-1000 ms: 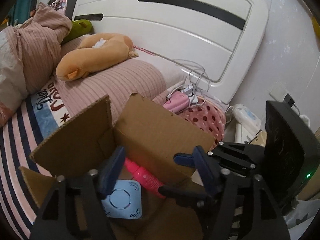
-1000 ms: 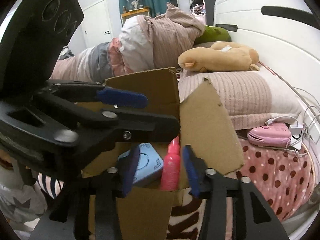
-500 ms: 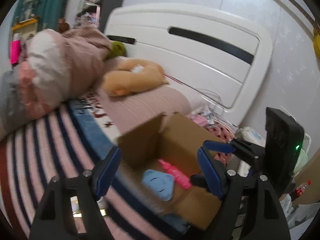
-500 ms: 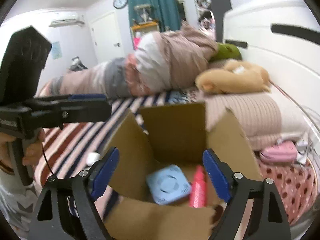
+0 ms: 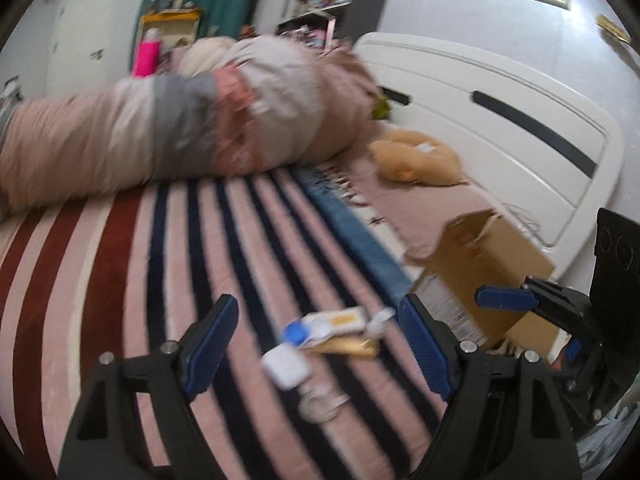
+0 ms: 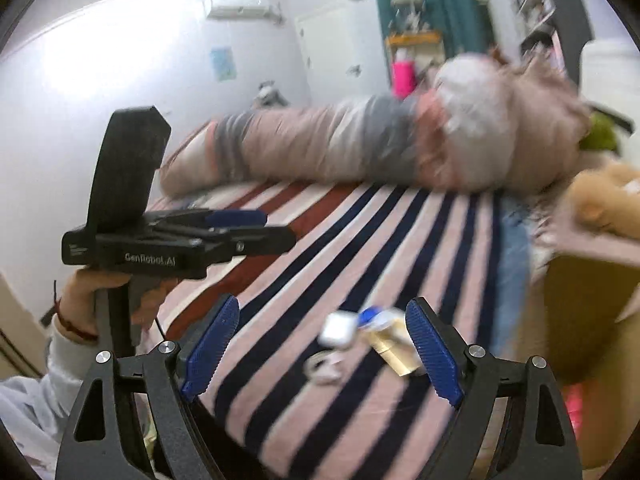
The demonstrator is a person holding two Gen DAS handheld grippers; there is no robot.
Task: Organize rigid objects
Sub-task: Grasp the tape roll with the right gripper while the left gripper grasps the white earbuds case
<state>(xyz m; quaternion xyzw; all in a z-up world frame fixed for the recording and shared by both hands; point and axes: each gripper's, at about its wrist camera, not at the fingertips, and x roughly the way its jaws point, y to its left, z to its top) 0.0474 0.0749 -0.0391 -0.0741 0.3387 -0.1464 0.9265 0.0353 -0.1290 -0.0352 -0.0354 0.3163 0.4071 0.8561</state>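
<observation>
Several small objects lie on the striped bedcover: a white square case, a white tube with a blue cap, a gold flat item and a clear ring-like item. The cardboard box stands to their right. My left gripper is open and empty, above and in front of the pile. My right gripper is open and empty, framing the same pile. Both views are blurred.
A rolled pink and grey duvet lies across the far side of the bed. An orange plush toy rests by the white headboard. The left gripper's body shows at the right view's left.
Both grippers have pulled back from the box and swung left to the small objects on the bedcover. Both jaws have opened wider. The box now sits at the right.
</observation>
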